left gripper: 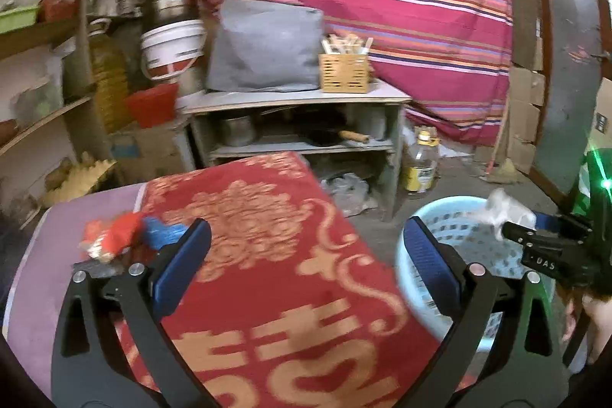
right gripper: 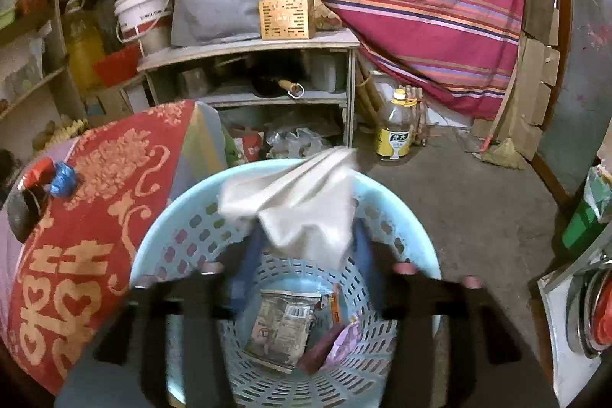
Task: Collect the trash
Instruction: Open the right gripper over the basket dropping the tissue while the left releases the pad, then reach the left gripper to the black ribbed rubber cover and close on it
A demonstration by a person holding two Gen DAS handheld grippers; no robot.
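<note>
The right gripper is positioned above the light-blue perforated basket, with a white tissue or thin plastic sheet between its blue fingers. Motion blur prevents confirmation of whether the fingers are clamped on the sheet or have parted to release it. The left gripper hovers over the red patterned cloth with its jaws spread wide and nothing between them.

Remaining trash: a red-and-blue crumpled wrapper lies on the cloth, just beside the left finger.

Hazards:
- The sheet is light and drapes toward the far rim of the basket. If released off-centre, it is likely to catch on the rim or drift to the floor.
- The wrapper lies close to the cloth's edge. A finger tip arriving from the side could push it off the surface instead of enclosing it.
- A low approach may pinch the cloth together with the wrapper.

Legible markings: large gold Chinese characters on the cloth; "UAS" on the right gripper body as seen by the left wrist camera; a yellow label with Chinese characters on the oil bottle. A printed packet lies in the basket; its text is unreadable.
</note>
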